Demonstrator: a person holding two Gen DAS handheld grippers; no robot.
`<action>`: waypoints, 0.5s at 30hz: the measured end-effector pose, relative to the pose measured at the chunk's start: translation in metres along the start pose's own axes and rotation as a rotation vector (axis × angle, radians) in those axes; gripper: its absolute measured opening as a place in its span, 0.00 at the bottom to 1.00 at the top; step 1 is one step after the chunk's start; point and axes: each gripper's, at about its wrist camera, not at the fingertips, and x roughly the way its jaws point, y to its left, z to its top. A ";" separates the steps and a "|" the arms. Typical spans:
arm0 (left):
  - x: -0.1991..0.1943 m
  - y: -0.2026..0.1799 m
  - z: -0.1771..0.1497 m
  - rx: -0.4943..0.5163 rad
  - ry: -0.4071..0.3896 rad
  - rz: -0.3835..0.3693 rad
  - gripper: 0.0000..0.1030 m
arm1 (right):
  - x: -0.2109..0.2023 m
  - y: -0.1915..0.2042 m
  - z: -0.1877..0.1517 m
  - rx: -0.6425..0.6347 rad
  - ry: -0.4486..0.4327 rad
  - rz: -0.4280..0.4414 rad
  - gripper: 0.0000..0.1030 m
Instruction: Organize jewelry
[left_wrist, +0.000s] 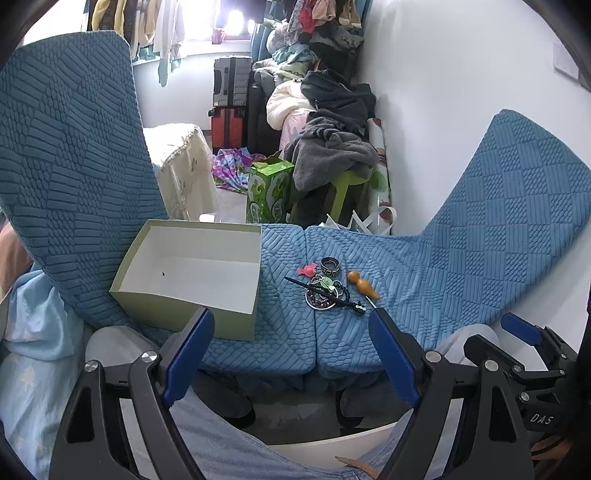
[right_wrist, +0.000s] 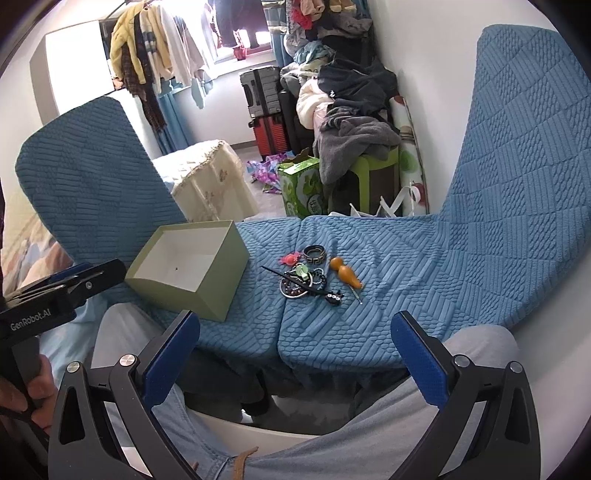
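Note:
An empty pale green box (left_wrist: 192, 273) (right_wrist: 192, 266) with a white inside sits on two blue-covered chair seats (left_wrist: 369, 332) (right_wrist: 388, 321). To its right lies a small pile of jewelry: a black patterned bangle (left_wrist: 330, 264) (right_wrist: 315, 254), a pink clip (left_wrist: 307, 271) (right_wrist: 290, 258), a black hair stick (left_wrist: 325, 295) (right_wrist: 303, 283) across beaded bracelets (left_wrist: 325, 299) (right_wrist: 295, 288), and an orange gourd-shaped piece (left_wrist: 362, 284) (right_wrist: 346, 272). My left gripper (left_wrist: 291, 321) is open, short of the seat's front edge. My right gripper (right_wrist: 295, 325) is open too, held back over the person's knees.
The chair backs (left_wrist: 66, 166) (right_wrist: 524, 166) rise at left and right. Beyond the seats stand a green carton (left_wrist: 269, 192), a clothes-heaped stool (left_wrist: 332, 155), suitcases (left_wrist: 231, 107) and a cloth-covered table (left_wrist: 184, 166). The person's legs in light trousers (right_wrist: 369, 435) lie under both grippers.

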 end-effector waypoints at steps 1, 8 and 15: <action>0.000 0.001 0.000 -0.003 0.002 -0.008 0.83 | 0.001 0.002 0.001 -0.009 0.003 0.007 1.00; 0.000 -0.003 0.002 -0.001 0.008 0.000 0.83 | 0.003 -0.001 0.001 0.020 -0.001 0.035 1.00; 0.002 -0.005 0.000 0.006 0.013 -0.013 0.83 | 0.000 -0.004 0.002 0.038 0.006 0.021 1.00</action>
